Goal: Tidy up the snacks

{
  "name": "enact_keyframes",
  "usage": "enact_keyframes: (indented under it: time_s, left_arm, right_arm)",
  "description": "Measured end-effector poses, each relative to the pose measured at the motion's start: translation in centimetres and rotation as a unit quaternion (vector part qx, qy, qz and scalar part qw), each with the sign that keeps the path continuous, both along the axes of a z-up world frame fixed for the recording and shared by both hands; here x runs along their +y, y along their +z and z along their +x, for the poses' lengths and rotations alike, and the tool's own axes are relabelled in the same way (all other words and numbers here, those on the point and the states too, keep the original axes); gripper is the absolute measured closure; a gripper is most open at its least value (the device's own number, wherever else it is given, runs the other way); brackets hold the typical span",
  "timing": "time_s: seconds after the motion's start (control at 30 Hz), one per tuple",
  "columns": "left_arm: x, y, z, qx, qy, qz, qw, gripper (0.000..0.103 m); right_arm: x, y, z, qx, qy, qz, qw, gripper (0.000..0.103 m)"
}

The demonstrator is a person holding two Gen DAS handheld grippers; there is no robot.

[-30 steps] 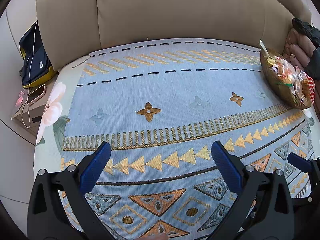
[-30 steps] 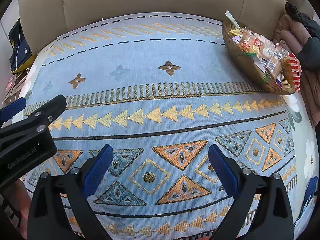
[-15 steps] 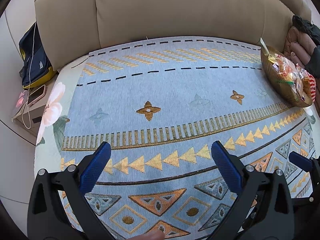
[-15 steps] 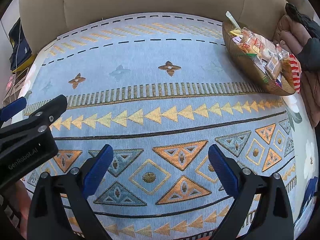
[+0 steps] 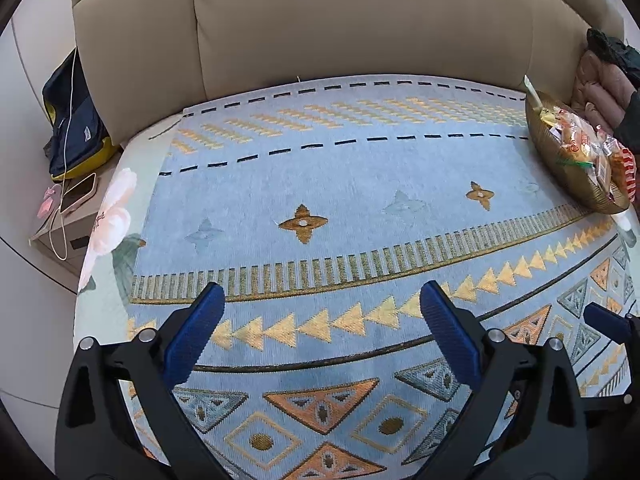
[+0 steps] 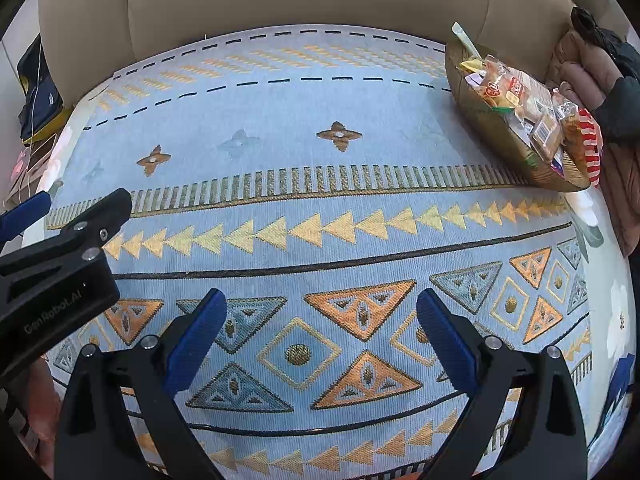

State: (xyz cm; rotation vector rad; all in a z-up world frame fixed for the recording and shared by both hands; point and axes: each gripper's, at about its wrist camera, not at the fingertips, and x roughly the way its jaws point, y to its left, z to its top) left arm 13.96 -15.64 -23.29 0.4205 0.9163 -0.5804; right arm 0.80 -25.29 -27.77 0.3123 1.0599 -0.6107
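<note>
A golden woven basket (image 6: pixel 480 118) full of wrapped snacks (image 6: pixel 516 96) stands at the far right of a blue patterned cloth (image 6: pixel 300 160); it also shows in the left wrist view (image 5: pixel 560 168). My left gripper (image 5: pixel 320 312) is open and empty, low over the cloth, far left of the basket. My right gripper (image 6: pixel 320 312) is open and empty over the near triangle pattern. The left gripper's body shows at the left edge of the right wrist view (image 6: pixel 60 264).
A beige sofa back (image 5: pixel 340 20) rises behind the cloth. A brown and black bundle of clothing (image 6: pixel 600 80) lies right of the basket. A dark blue bag (image 5: pixel 72 120), a phone (image 5: pixel 78 198) and a white cable lie on a side table at the left.
The left gripper has drifted slightly, so the basket sits a little farther right and higher in its view. The right gripper has barely moved. Both stay open.
</note>
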Motion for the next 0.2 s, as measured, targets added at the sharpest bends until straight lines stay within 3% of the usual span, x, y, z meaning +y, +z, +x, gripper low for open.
enact_keyframes:
  time_s: [0.2]
  left_arm:
    - [-0.28, -0.20, -0.19, 0.007, -0.010, 0.004, 0.9999, 0.005]
  right_arm:
    - [-0.02, -0.07, -0.01, 0.000, 0.001, -0.001, 1.000, 0.008]
